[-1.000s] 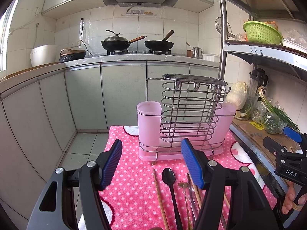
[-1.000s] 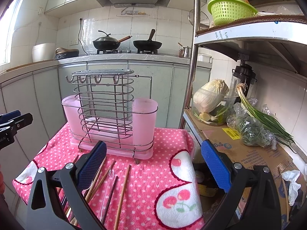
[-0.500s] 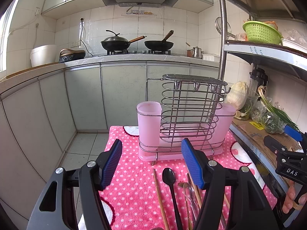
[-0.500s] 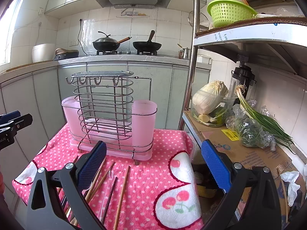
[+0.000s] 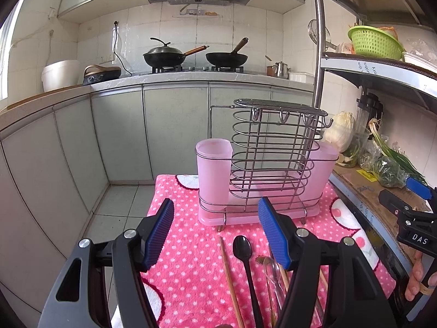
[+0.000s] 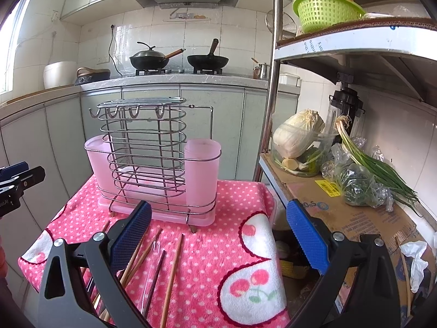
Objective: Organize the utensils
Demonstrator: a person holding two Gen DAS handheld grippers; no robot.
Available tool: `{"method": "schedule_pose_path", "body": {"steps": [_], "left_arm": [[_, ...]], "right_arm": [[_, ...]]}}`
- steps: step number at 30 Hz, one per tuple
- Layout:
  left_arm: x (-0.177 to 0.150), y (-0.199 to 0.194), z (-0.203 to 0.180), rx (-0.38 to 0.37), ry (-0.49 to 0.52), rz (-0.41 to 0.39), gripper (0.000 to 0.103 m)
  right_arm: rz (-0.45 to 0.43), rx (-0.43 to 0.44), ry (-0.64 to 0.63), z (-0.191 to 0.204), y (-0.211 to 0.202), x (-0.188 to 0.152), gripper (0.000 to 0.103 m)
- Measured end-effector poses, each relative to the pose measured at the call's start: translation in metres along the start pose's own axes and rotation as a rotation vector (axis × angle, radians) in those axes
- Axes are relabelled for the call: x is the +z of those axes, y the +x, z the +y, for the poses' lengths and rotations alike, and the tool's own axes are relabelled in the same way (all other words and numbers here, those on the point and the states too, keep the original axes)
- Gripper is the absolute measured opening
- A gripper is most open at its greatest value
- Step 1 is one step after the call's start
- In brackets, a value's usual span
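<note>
A wire utensil rack (image 5: pixel 270 158) with a pink cup at each end (image 5: pixel 213 175) stands on a pink polka-dot cloth (image 5: pixel 191 273); it also shows in the right wrist view (image 6: pixel 147 158). In front of it lie a black spoon (image 5: pixel 245 262), a wooden chopstick (image 5: pixel 229 281), a clear spoon (image 5: pixel 273 270) and more chopsticks (image 6: pixel 172 276). My left gripper (image 5: pixel 215 232) is open and empty above the cloth, short of the utensils. My right gripper (image 6: pixel 218 232) is open and empty above the cloth's right side.
A metal shelf unit stands on the right with a cabbage (image 6: pixel 297 134), green onions (image 6: pixel 377 164) and a green basket (image 6: pixel 325 11). Grey cabinets and a stove with two pans (image 5: pixel 196 57) lie behind. The floor drops off left of the cloth.
The right wrist view has shifted slightly. Nothing on the cloth has moved.
</note>
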State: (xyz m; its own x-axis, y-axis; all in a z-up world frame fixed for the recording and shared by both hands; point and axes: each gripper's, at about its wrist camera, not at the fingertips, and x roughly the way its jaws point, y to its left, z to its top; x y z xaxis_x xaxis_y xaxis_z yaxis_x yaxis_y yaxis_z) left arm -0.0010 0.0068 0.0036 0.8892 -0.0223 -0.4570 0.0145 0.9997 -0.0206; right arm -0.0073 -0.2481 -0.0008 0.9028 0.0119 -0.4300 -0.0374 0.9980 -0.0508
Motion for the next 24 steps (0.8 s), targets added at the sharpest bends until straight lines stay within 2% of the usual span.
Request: {"method": "schedule_pose_path", "body": {"steps": [5, 12, 16, 20, 24], "left_arm": [[0.002, 0.011, 0.012, -0.014, -0.028, 0.055, 0.064], [-0.001, 0.033, 0.033, -0.039, -0.090, 0.168, 0.064], [-0.005, 0.044, 0.040, -0.051, -0.114, 0.231, 0.064], [-0.009, 0.057, 0.045, -0.071, -0.144, 0.294, 0.064], [-0.011, 0.065, 0.044, -0.055, -0.138, 0.324, 0.063]], "right_arm": [[0.070, 0.015, 0.044, -0.011, 0.011, 0.003, 0.100], [0.198, 0.089, 0.128, -0.023, 0.035, -0.004, 0.099], [0.264, 0.123, 0.177, -0.029, 0.048, -0.011, 0.092], [0.302, 0.140, 0.215, -0.033, 0.057, -0.018, 0.090], [0.319, 0.136, 0.223, -0.034, 0.063, -0.021, 0.089]]}}
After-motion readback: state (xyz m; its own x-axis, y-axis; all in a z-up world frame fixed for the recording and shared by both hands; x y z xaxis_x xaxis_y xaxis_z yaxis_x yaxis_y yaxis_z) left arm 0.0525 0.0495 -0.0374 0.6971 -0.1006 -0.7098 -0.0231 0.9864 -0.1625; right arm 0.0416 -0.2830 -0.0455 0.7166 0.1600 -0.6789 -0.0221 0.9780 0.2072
